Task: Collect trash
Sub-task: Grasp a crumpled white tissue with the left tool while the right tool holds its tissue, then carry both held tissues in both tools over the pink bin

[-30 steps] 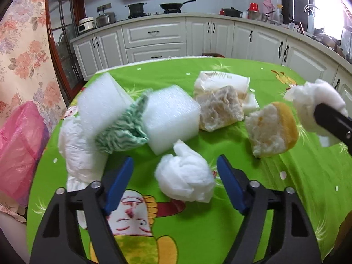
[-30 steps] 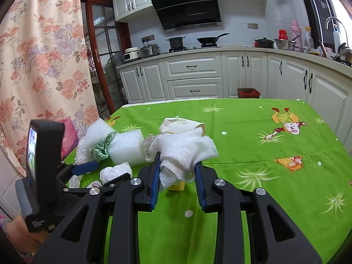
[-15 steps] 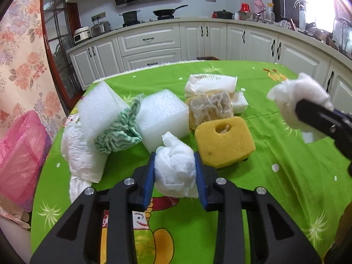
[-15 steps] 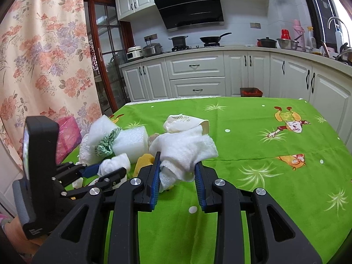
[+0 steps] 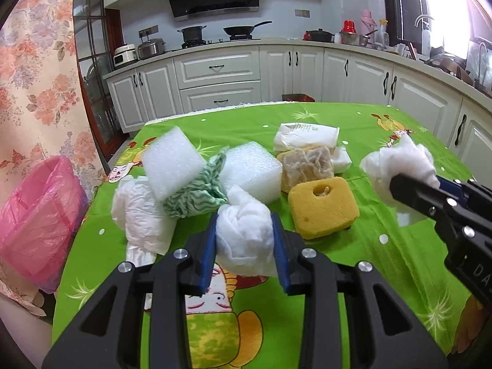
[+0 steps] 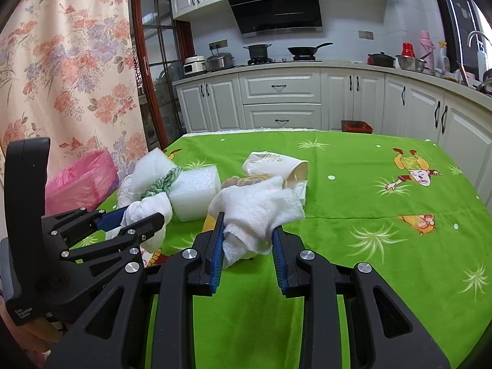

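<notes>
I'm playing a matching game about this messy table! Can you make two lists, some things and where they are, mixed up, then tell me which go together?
Things:
1. balled white tissue
2. yellow sponge
3. pink trash bag
4. white paper towel

Places:
A. beside the table, off its left edge
B. lying on the green cloth, nothing gripping it
C. pinched in the left gripper
D. pinched in the right gripper

Pairs: 1-C, 2-B, 3-A, 4-D
</notes>
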`<state>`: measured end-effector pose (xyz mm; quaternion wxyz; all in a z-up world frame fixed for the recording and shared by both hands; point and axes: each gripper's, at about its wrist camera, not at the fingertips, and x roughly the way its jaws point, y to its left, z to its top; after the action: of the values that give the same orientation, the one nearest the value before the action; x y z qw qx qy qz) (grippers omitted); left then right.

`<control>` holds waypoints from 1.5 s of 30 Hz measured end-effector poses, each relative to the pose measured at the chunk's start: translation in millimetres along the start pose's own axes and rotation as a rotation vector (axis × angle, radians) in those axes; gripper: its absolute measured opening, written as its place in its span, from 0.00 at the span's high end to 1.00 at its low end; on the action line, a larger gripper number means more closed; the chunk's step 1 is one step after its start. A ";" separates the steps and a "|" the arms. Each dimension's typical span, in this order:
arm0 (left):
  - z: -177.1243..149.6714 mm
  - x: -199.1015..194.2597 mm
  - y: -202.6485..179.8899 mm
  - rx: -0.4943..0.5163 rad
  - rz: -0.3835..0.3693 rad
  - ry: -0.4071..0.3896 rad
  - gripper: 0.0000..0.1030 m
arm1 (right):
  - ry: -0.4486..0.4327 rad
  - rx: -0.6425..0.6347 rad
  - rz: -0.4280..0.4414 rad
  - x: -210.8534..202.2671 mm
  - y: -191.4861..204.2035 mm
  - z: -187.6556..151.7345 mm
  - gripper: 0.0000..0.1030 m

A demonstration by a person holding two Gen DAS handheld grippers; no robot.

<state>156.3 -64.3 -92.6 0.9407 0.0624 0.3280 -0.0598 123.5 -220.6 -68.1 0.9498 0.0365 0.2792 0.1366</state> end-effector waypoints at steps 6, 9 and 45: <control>-1.4 -3.5 8.6 -0.017 0.007 -0.006 0.69 | 0.014 -0.019 0.005 3.8 10.0 -0.9 0.73; -2.8 -6.1 15.2 -0.033 0.011 -0.010 0.69 | 0.020 -0.029 0.010 5.6 14.7 -0.5 0.73; -31.4 -85.7 206.3 -0.296 0.282 -0.107 0.69 | 0.053 -0.317 0.239 63.8 175.3 32.1 0.73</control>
<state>102.1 149.9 -47.4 0.9548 -0.0345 0.2708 0.1179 150.4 -34.2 -48.8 0.9130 -0.0843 0.2726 0.2916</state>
